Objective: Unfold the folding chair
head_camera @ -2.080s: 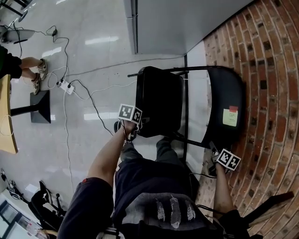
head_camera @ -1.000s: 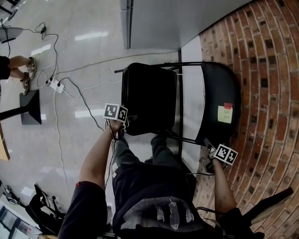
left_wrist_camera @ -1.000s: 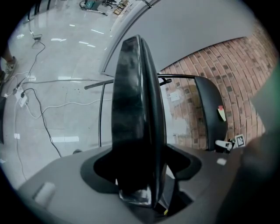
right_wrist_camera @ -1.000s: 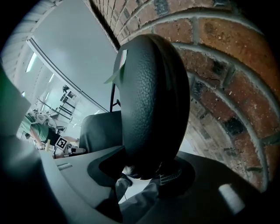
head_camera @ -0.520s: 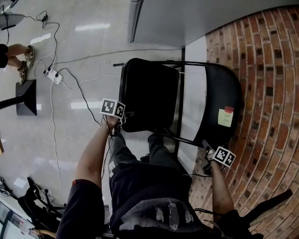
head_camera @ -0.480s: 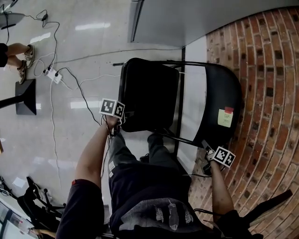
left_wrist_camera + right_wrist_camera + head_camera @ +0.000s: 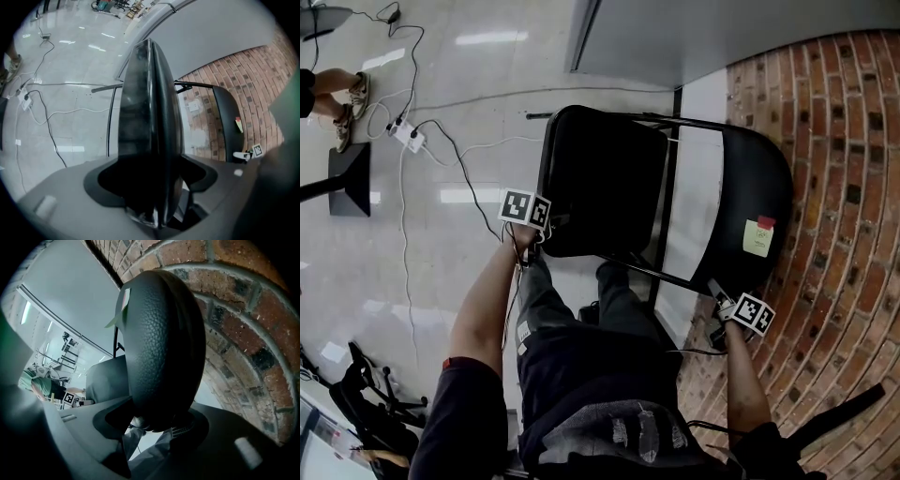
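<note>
You are standing the folding chair [image 7: 662, 211] part-opened on the floor [image 7: 469, 122] beside the brick wall [image 7: 848, 187]. Your left gripper [image 7: 540, 240] is clamping the seat [image 7: 600, 183] edge, its jaws just having been easing wider, apparently to swing it down. Your right gripper [image 7: 719, 296] is gripping the backrest [image 7: 750, 178] rim, likely steadying the frame.
</note>
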`<state>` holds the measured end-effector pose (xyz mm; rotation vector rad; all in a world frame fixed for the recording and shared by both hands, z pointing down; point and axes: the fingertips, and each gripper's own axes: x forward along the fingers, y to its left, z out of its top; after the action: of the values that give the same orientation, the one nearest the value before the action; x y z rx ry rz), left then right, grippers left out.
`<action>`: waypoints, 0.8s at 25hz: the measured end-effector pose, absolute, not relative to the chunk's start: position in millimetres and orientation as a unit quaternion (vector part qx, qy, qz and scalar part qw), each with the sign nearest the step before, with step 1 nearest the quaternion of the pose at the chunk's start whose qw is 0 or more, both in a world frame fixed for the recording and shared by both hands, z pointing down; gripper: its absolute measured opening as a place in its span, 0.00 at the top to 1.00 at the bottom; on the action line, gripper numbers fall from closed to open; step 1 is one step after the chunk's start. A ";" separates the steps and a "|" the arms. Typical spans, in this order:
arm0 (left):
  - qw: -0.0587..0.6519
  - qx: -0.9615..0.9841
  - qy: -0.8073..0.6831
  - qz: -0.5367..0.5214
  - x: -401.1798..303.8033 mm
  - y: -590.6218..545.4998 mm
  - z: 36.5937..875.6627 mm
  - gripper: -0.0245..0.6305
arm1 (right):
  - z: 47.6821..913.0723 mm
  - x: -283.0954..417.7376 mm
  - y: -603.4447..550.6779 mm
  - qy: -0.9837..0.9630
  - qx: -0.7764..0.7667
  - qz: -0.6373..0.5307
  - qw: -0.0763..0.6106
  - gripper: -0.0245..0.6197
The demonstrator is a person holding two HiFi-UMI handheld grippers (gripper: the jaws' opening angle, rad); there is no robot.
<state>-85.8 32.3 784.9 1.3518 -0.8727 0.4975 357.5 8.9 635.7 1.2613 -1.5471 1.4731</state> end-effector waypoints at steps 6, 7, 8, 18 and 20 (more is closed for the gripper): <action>0.666 0.598 -0.389 0.218 -89.9 34.1 791.8 0.42 | 640.4 356.7 9.7 -0.590 0.477 0.566 0.322 0.63; 0.666 0.599 -0.389 0.217 -91.3 34.6 793.3 0.42 | 641.6 356.1 10.0 -0.590 0.477 0.567 0.321 0.63; 0.665 0.599 -0.390 0.216 -93.2 34.9 795.1 0.41 | 643.3 355.2 10.3 -0.591 0.476 0.567 0.320 0.63; 0.659 0.610 -0.389 0.205 -98.4 33.1 797.7 0.41 | 647.3 352.5 9.1 -0.602 0.464 0.569 0.315 0.63; 0.659 0.609 -0.391 0.204 -98.6 33.7 797.5 0.41 | 649.0 352.0 8.6 -0.605 0.460 0.569 0.314 0.63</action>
<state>-98.6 33.7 797.5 1.3790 -0.8851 0.4610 352.0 8.6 649.0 1.2119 -1.5947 1.5012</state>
